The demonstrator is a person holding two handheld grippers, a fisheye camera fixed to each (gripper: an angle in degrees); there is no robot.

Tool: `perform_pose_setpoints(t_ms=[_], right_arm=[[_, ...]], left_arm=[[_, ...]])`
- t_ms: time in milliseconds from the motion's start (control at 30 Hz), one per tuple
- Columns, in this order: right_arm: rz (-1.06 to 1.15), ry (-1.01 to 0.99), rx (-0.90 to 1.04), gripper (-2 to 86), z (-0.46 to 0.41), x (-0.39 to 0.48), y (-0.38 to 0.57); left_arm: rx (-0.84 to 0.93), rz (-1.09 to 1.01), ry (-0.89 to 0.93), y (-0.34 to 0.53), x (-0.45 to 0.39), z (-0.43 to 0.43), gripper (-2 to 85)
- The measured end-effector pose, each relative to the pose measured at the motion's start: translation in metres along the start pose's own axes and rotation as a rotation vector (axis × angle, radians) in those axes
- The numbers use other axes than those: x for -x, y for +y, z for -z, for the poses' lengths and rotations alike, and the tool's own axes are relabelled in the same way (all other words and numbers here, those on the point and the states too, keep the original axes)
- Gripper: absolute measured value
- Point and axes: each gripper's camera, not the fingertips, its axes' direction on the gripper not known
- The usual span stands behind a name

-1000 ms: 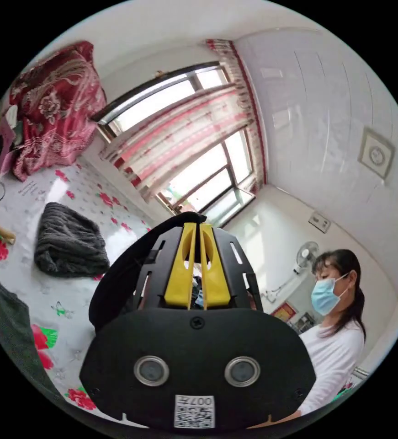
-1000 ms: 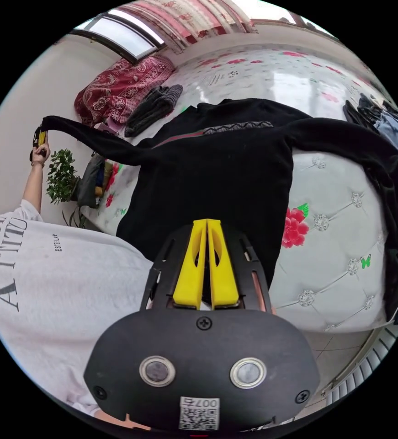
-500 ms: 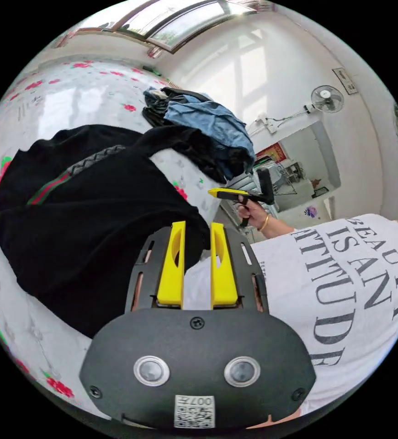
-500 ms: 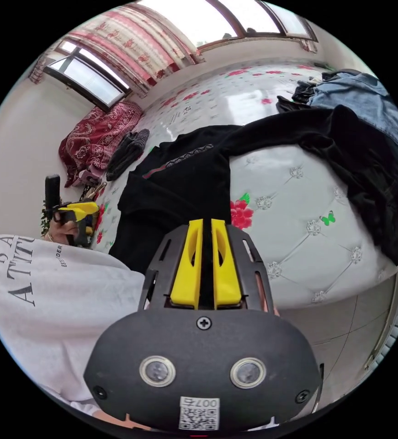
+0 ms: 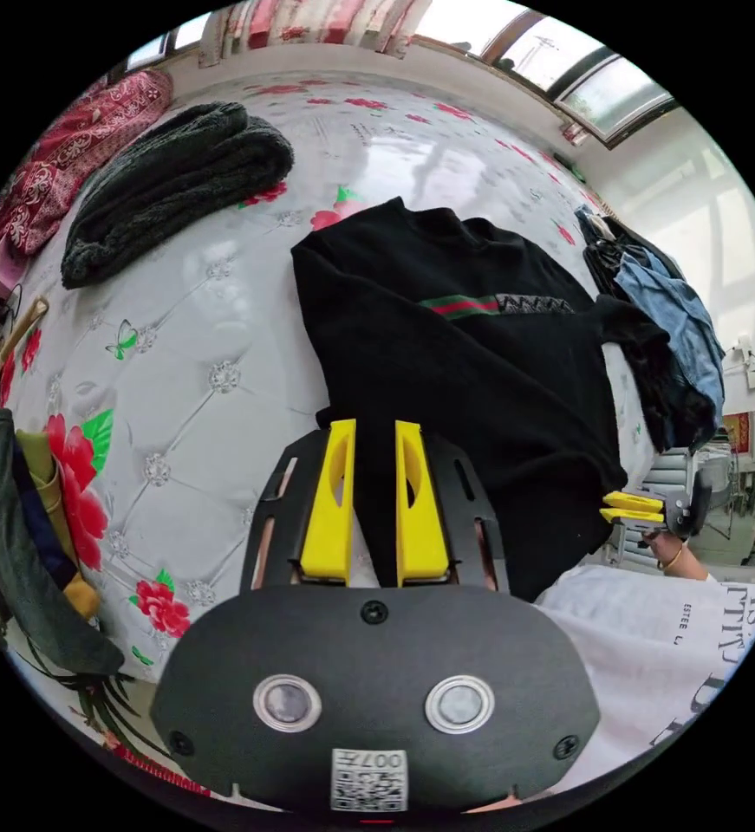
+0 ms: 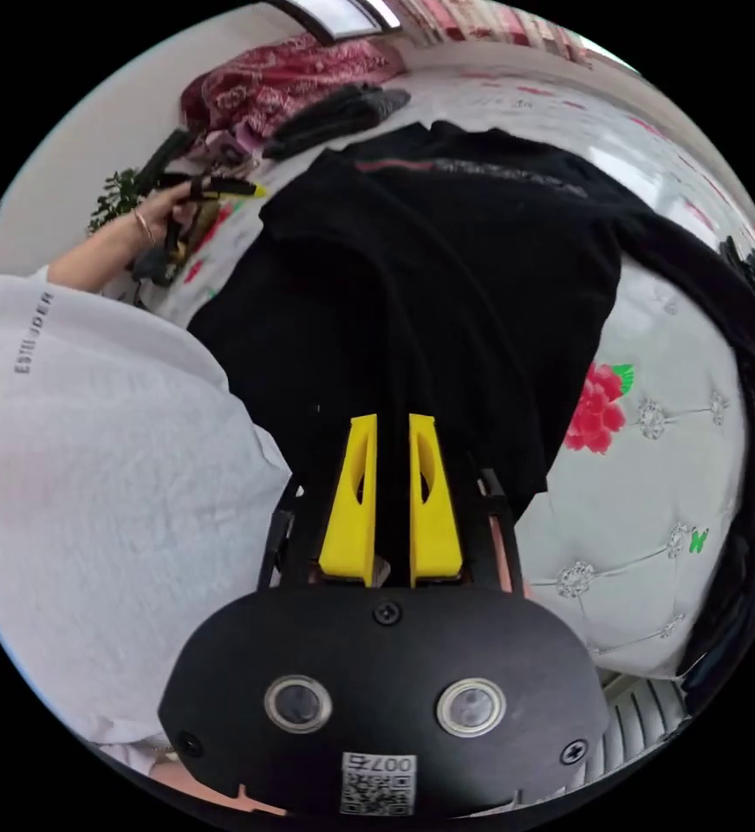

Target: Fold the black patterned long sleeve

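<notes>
— On the tufted floral bed [image 5: 178, 364]: lying spread, black patterned long sleeve [image 5: 464, 364], striped chest band toward 1 o'clock.
— Left gripper [image 5: 374, 433]?
— Hovering over the hem edge, jaws parted, grasping nothing.
— Right gripper [image 6: 392, 433]?
— Hanging above black cloth; jaws slightly apart, fabric dark between them, grip impossible to tell.
— Else?
— Sitting at 11 o'clock, folded grey knit [image 5: 169, 186]; piling at 3 o'clock, denim heap [image 5: 667, 325].

Matt black knit sweater [image 5: 481, 364]

Home bedroom — tufted floral bed [image 5: 178, 364], curtained window [image 5: 568, 78], clothes heaps [image 5: 654, 329]
</notes>
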Motion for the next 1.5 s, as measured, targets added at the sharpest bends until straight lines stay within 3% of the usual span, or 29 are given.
perform_pose_setpoints(t_ms=[33, 100, 233, 333, 433, 567, 667, 767, 900, 1067, 1200, 1367, 1500], right_arm=[[0.008, 0.043, 0.081, 1.0, -0.015, 0.006, 0.001], [0.033, 0.081, 0.043, 0.6, -0.002, 0.015, 0.005], [0.141, 0.14, 0.112, 1.1, 0.027, 0.033, 0.014], [0.11, 0.011, 0.158, 3.2, 0.043, 0.022, 0.016], [-0.007, -0.049, -0.023, 5.0, 0.096, -0.016, 0.014], [-0.441, -0.057, -0.47, 7.1, 0.19, -0.14, 0.018], [-0.69, 0.025, -0.674, 7.9, 0.239, -0.221, 0.024], [-0.885, 0.132, -0.769, 8.1, 0.276, -0.285, 0.032], [-1.019, -0.056, -0.898, 7.9, 0.286, -0.348, 0.038], [-1.198, -0.18, -0.932, 4.5, 0.276, -0.41, 0.028], [-1.075, -0.069, -1.019, 1.7, 0.333, -0.405, 0.016], [-0.677, 0.112, -1.186, 0.6, 0.427, -0.326, 0.01], [-0.851, 0.122, -1.166, 0.4, 0.404, -0.341, 0.049]], left_arm=[[0.017, 0.013, -0.042, -0.003, 0.0, -0.009, 6.0], [0.113, -0.011, -0.13, -0.006, 0.0, -0.048, 5.3], [0.062, 0.054, -0.063, 0.004, 0.011, -0.051, 5.3], [0.035, 0.068, -0.042, 0.014, 0.014, -0.048, 5.2], [-0.047, 0.139, -0.017, 0.038, 0.023, -0.022, 4.2], [-0.103, 0.144, -0.013, 0.067, 0.018, 0.002, 4.8], [-0.075, 0.143, 0.005, 0.085, 0.007, 0.005, 4.9], [-0.019, 0.125, -0.014, 0.1, -0.008, -0.003, 4.1], [0.065, 0.149, -0.006, 0.115, -0.015, -0.02, 0.9], [0.029, 0.177, -0.026, 0.118, -0.012, -0.004, -0.7], [-0.035, 0.174, -0.066, 0.124, -0.002, 0.029, -0.9], [-0.074, 0.215, -0.034, 0.148, 0.018, 0.049, -1.0], [-0.079, 0.244, 0.015, 0.171, 0.039, 0.053, -1.0]])
